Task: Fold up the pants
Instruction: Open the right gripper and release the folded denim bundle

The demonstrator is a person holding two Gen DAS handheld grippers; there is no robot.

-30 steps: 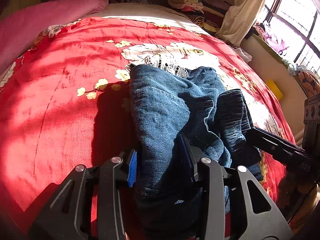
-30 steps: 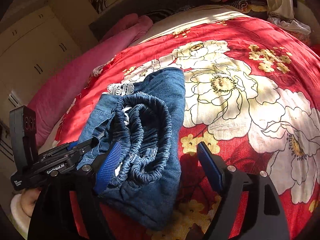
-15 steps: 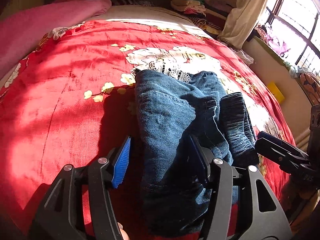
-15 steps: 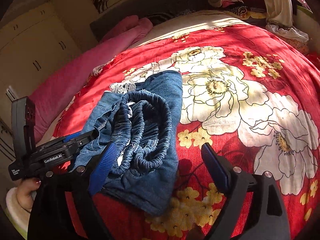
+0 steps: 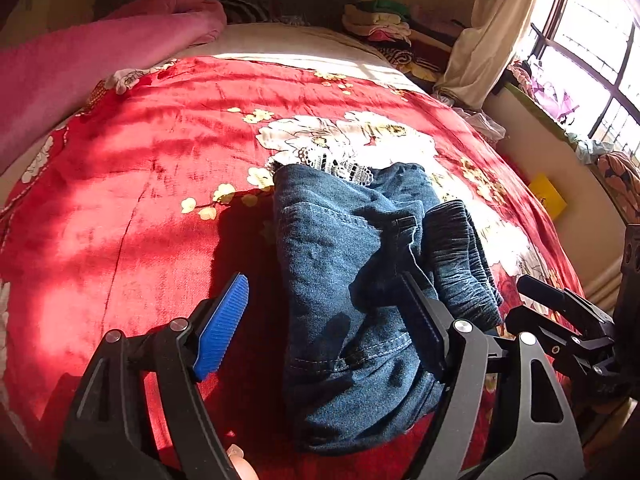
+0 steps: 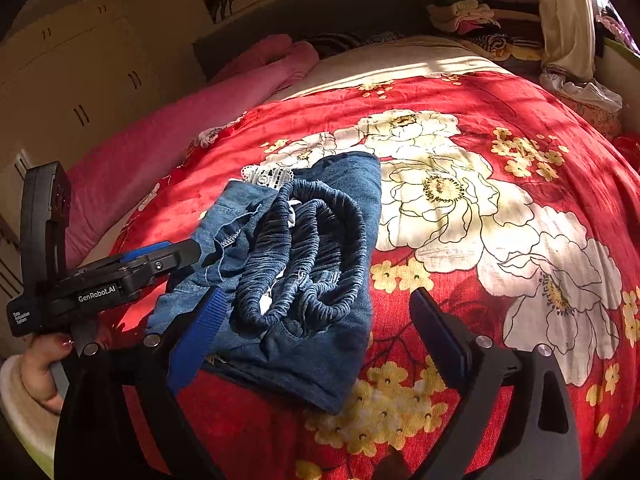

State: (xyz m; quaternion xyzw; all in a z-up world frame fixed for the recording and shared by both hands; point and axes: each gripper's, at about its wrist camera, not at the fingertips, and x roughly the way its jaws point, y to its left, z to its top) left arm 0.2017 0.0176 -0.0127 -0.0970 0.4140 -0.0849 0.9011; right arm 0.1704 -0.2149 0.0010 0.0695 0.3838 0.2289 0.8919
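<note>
Pink blanket (image 5: 92, 56) lies along the far left edge of the bed. Red floral bedspread (image 5: 132, 184) covers the bed, with large white blooms toward the right and strong sun patches across it.

Left claw (image 5: 332, 320): jaws opening, wide apart. Blue ribbed pad (image 5: 222, 322) stands clear of the cloth on the left; the dark right pad rests against the denim, no pinch. The near part of the jeans lies between the jaws.

Jeans (image 5: 340, 264): dark blue denim, folded into a compact bundle near the middle of the bed, on the bedspread. Lighter stitched seams and a pocket edge are visible on the upper layer. Gathered elastic waistband (image 6: 304, 240) bunches in ridged loops on top, toward the right side in the left wrist view. A strip of white lace (image 6: 266, 176) peeks out at the far edge.

Right claw (image 6: 316, 324): jaws opening, very wide. Blue pad overlaps the near left edge of the bundle; the dark right pad stands over bare bedspread. Nothing gripped.

Far right: folded clothes pile (image 5: 380, 20), cream curtain (image 5: 492, 36), window (image 5: 592, 32).
</note>
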